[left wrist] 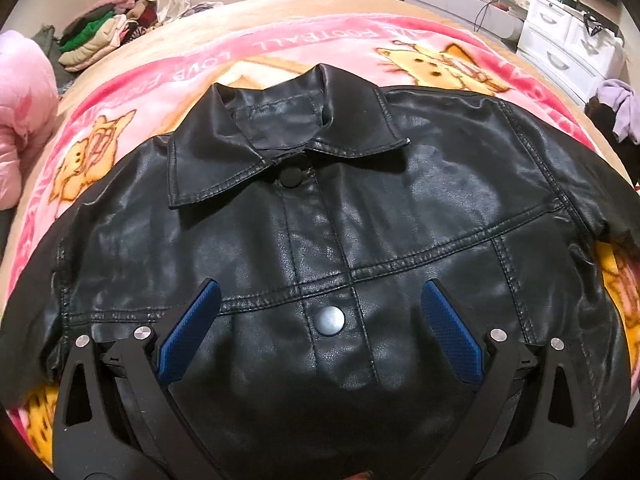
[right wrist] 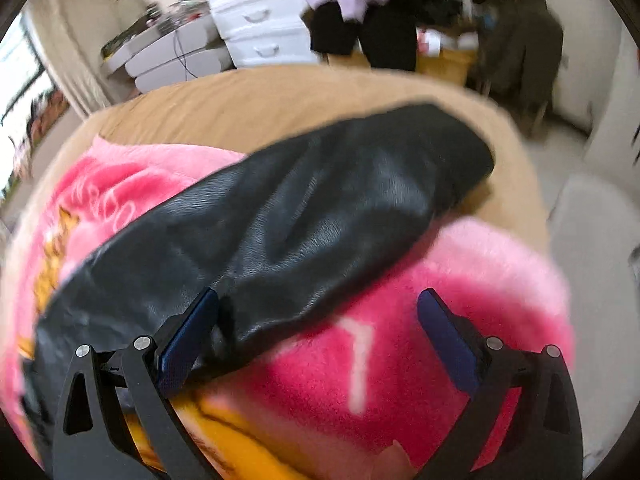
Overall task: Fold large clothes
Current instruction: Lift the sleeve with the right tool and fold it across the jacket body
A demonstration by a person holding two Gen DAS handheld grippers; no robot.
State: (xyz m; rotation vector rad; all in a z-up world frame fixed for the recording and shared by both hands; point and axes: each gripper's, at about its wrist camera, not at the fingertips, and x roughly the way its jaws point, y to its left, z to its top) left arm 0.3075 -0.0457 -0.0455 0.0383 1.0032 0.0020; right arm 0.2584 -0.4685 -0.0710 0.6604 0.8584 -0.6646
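While the left gripper (left wrist: 320,308), fingers apart, views the black jacket (left wrist: 360,208) front and collar (left wrist: 280,148), the right gripper (right wrist: 318,316), likewise spread, sees only its sleeve (right wrist: 320,208) on the pink blanket (right wrist: 460,288).

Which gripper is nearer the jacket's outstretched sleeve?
Right. The right gripper is open at the sleeve, one finger touching it. The left gripper is open over the jacket's front, around a snap button.

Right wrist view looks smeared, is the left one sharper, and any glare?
Left wrist view: sharp, soft sheen across the black leather jacket, fisheye bending the pink cartoon blanket. Right wrist view: motion-blurred throughout, the jacket sleeve smeared, background dresser indistinct.
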